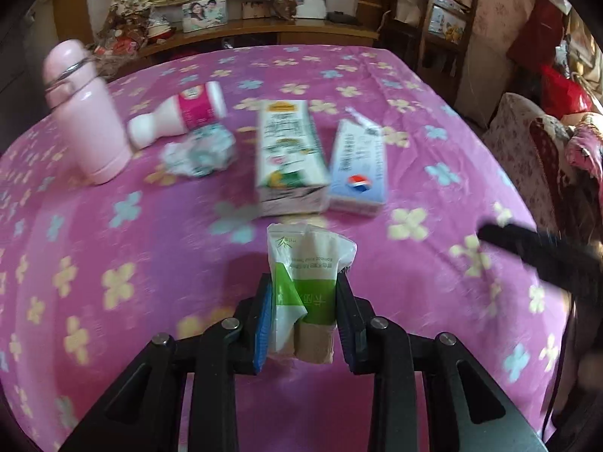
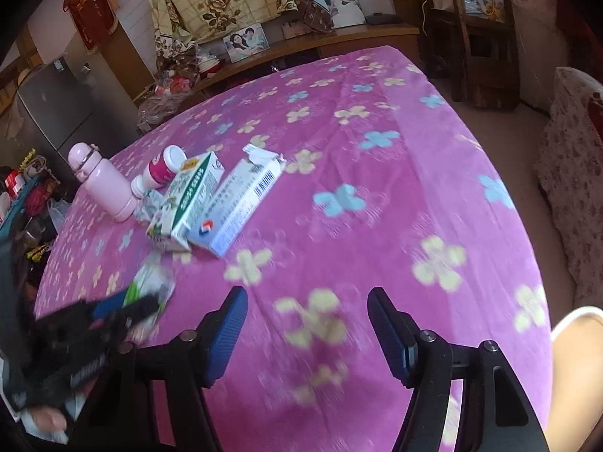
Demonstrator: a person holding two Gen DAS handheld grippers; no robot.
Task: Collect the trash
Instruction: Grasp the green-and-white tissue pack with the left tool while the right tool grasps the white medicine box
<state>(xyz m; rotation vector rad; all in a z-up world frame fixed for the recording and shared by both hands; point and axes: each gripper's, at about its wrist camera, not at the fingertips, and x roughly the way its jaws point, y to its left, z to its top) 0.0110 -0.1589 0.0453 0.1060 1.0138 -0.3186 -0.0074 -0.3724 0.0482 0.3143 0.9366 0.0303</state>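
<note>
Our left gripper (image 1: 304, 303) clamps a green-and-white tissue packet (image 1: 307, 275) above the pink floral tablecloth (image 1: 113, 248); our right gripper (image 2: 307, 326) hangs spread and empty. Two cartons (image 1: 290, 158) lie beyond the packet.

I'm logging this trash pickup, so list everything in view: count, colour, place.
Tissue packet: one, green and white, held in left claw.
Green carton: one, green and white, lying mid-table.
Blue-white box: one, beside the carton.
Crumpled paper: one, whitish, left of the carton.
White bottle: one, pink label, lying down.
Pink flask: one, upright, far left.
Tablecloth: one, magenta, flowered.
Left claw: shut.
Right claw: open, empty.
</note>
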